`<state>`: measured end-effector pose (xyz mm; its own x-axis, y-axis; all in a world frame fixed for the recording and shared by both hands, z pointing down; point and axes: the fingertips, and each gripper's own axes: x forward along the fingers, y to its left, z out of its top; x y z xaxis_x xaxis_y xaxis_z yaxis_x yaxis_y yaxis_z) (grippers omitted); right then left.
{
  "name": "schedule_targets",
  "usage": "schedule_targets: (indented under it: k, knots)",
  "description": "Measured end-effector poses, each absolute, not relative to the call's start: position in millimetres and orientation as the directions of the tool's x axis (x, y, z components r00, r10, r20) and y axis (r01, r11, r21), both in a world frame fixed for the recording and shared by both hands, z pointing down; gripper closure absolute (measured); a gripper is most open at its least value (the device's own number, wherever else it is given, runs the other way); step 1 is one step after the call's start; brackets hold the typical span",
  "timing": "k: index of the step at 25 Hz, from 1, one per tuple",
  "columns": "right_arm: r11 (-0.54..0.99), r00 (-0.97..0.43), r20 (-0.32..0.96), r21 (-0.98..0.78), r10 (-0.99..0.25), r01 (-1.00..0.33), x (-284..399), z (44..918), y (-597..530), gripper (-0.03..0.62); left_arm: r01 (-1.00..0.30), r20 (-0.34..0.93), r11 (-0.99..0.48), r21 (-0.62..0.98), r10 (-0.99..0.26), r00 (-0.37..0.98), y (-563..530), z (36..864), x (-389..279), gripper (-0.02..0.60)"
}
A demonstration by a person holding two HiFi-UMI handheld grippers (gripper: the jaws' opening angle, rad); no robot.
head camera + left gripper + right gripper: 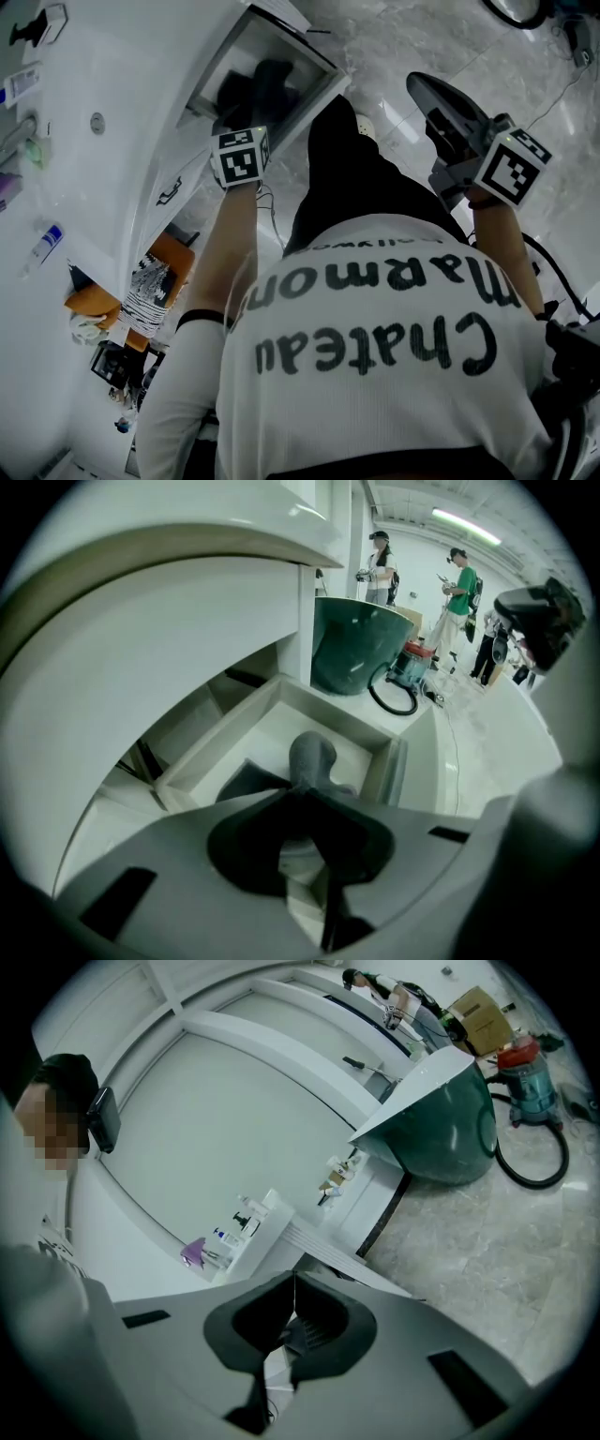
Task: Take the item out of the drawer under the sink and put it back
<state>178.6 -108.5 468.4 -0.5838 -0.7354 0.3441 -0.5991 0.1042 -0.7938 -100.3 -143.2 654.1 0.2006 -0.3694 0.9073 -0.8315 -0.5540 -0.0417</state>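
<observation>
Grey and rounded, the item [312, 757] lies in the open white drawer [225, 738]. Your left tool [305, 794] reaches down into the drawer, its jaws pinching the item's lower end. Your right tool [293, 1283] is held apart over the marble floor [487, 1241], its jaws pressed together on nothing.
</observation>
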Motion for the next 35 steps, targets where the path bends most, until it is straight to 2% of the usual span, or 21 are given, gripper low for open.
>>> schedule_targets:
  k: [6, 12, 22, 28, 35]
  knots:
    - [0.177, -0.612, 0.322, -0.769, -0.722, -0.614, 168.6, 444.3, -105.5, 0.582, -0.901, 0.834, -0.433, 0.012, -0.492, 0.248, -146.6, 614.2, -100.7, 0.523]
    - [0.258, -0.649, 0.322, -0.728, -0.689, -0.635, 150.7, 412.6, -99.0, 0.582, -0.898, 0.732, -0.424, 0.116, -0.575, 0.366, -141.1, 550.2, -78.4, 0.526]
    - [0.468, -0.725, 0.249, -0.622, -0.642, -0.628, 105.8, 346.0, -102.5, 0.582, -0.885, 0.429, -0.407, 0.228, -0.774, 0.466, -138.6, 401.8, -71.7, 0.526]
    - [0.545, -0.750, 0.242, -0.556, -0.616, -0.628, 71.1, 307.7, -117.3, 0.582, -0.856, 0.266, -0.439, 0.274, -0.820, 0.506, -128.5, 324.3, -78.8, 0.528]
    - [0.617, -0.800, 0.198, -0.542, -0.566, -0.571, 13.6, 282.9, -123.8, 0.582, -0.838, 0.128, -0.488, 0.246, -0.840, 0.527, -128.4, 260.3, -97.2, 0.528]
